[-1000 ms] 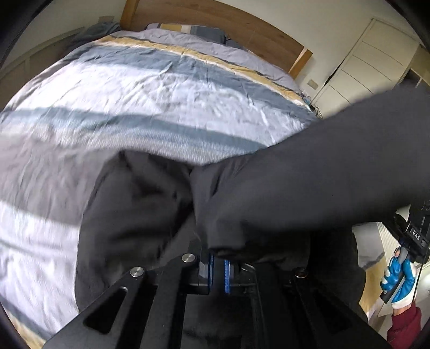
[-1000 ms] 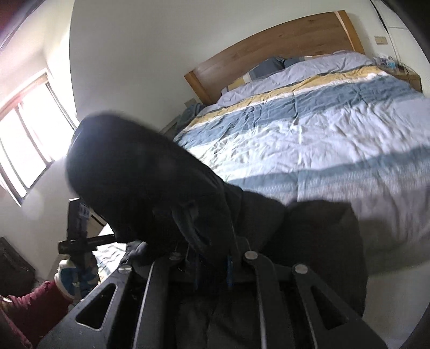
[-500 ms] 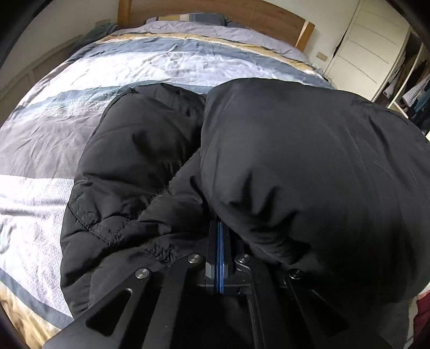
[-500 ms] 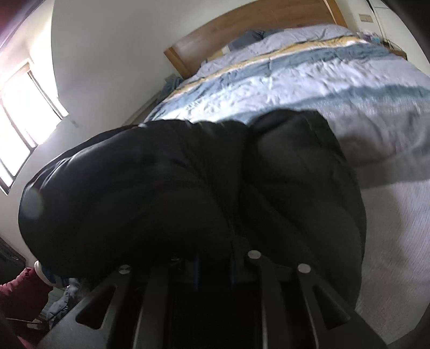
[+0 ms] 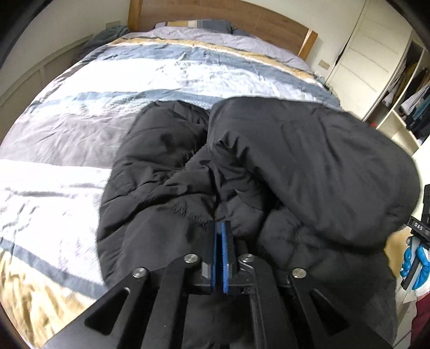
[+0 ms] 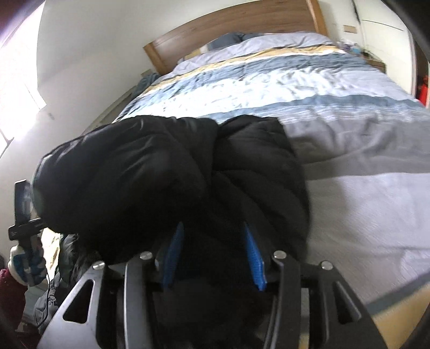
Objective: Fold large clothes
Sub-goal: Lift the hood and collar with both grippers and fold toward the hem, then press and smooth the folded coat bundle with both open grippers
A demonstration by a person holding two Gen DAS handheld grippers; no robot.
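Note:
A big black padded jacket (image 5: 282,166) lies bunched on the near end of the striped bed (image 5: 113,88). My left gripper (image 5: 221,231) is shut, its blue pads pressed together at the jacket's near edge; I cannot see fabric between them. In the right wrist view the same jacket (image 6: 166,171) fills the middle, and my right gripper (image 6: 213,241) is open with jacket fabric lying between its blue pads (image 6: 254,257). The right gripper's handle and gloved hand (image 5: 415,257) show at the left view's right edge.
A wooden headboard (image 5: 242,18) and pillows stand at the far end. A white wardrobe (image 5: 371,53) and open shelves with clothes (image 5: 414,99) are at the right. A bright window (image 6: 16,80) is at the left. The other hand and handle (image 6: 25,241) show low left.
The jacket has dropped from being held up in the air onto the bed. My right gripper has opened. Both grippers have lowered toward the bed.

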